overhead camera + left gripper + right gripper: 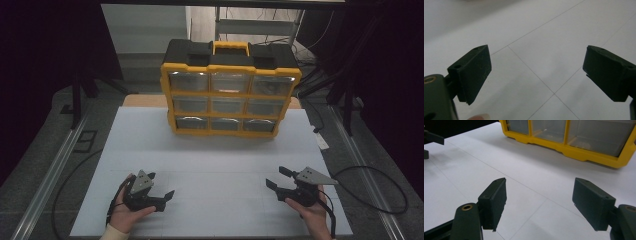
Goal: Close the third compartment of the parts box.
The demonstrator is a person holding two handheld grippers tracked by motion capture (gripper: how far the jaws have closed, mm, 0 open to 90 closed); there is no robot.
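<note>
A yellow and black organizer case (230, 90) with clear drawers stands upright at the back of the white table (215, 160). My left gripper (161, 186) rests low at the front left, held by a hand, its jaws open and empty over bare table (536, 67). At the front right my right gripper (278, 177) is also open with nothing between its fingers. In the right gripper view the open jaws (539, 202) point toward the case's bottom row of drawers (574, 135).
Metal rails run along both sides of the table (55, 170). A black cable (380, 185) loops on the floor at the right. The other gripper's jaw tip (431, 138) shows at the far left of the right gripper view.
</note>
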